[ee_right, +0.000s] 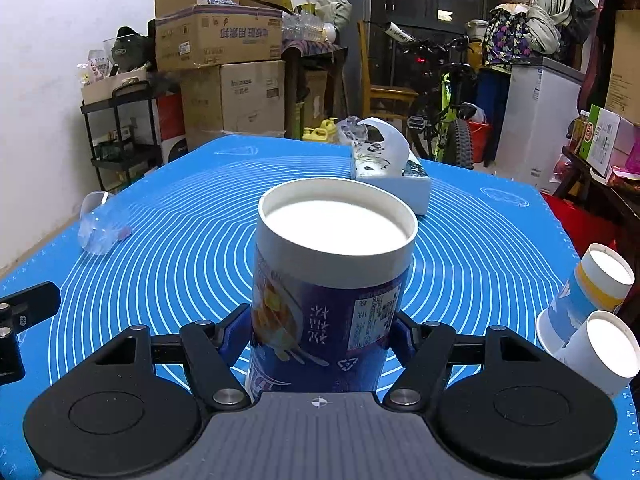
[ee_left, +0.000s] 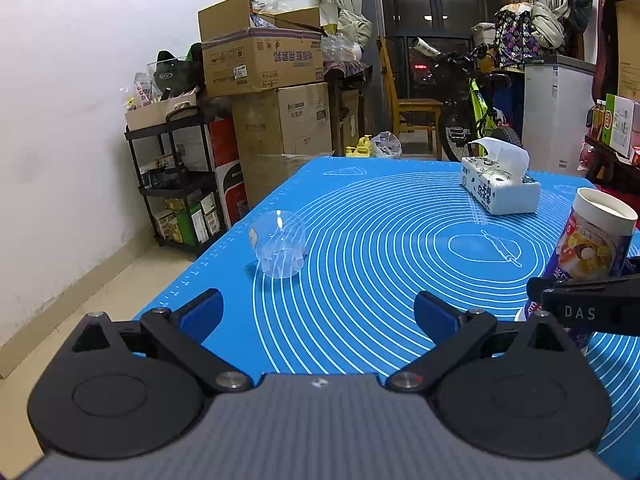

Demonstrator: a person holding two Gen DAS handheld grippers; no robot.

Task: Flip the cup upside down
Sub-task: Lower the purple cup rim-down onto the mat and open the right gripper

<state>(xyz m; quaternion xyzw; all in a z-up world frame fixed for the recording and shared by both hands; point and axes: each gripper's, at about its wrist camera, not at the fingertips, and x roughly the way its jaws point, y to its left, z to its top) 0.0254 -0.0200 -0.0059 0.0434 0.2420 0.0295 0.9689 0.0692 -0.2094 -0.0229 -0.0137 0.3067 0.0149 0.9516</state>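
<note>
Purple printed paper cup (ee_right: 332, 280) smack in the centre of the right wrist view, upside down with the recessed white base facing up, a bit tilted, lower end down at the blue mat (ee_right: 480, 240). Pinched on both sides by the right gripper (ee_right: 320, 340), blue pads pressed into the cup wall. Same cup (ee_left: 592, 248) poking in at the right edge of the left wrist view, with the black finger of the right gripper (ee_left: 580, 304) across it.

Left gripper (ee_left: 318, 316) low in its own frame, fingers spread wide, nothing between them, just mat underneath.

Clear plastic cup (ee_left: 280, 246) lying on its side left of centre in the left view, far left (ee_right: 98, 228) in the right one. Tissue box (ee_left: 500, 188) at upper right of the mat, just behind the purple cup in the right view (ee_right: 390, 172). Two more paper cups (ee_right: 592, 312) tipped over at the right edge, lower right of the frame, one touching the other
</note>
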